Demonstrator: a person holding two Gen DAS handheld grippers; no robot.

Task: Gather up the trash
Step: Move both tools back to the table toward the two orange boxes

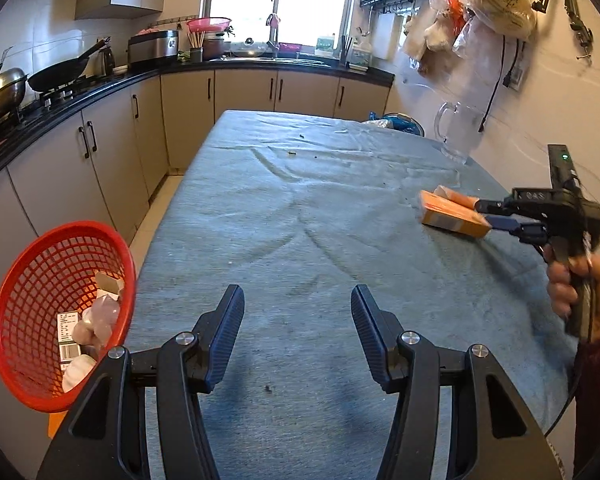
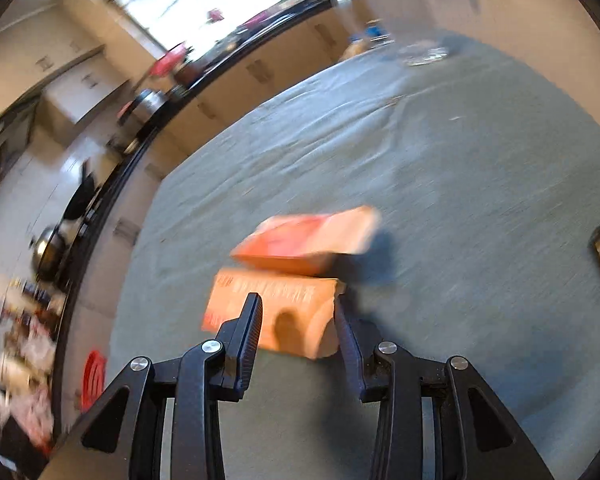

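Two orange cardboard boxes (image 2: 284,312) lie on the wrinkled grey-blue cloth of the table (image 1: 300,208), one tilted against the other. The red plastic mesh basket (image 1: 40,280), beside the table's left edge, holds crumpled paper and labelled scraps. The right gripper (image 2: 296,312) has the nearer box between its parted ribbed fingers; contact is unclear. The left gripper (image 1: 298,320) stands apart and empty over cloth.

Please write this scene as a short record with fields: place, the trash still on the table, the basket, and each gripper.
place: kitchen, table with a grey-blue cloth
trash left: two orange boxes, lying side by side
basket: red basket beside the table's left edge, wrappers inside
left gripper: open, nothing between the fingers
right gripper: straddling the nearer box; grip unclear
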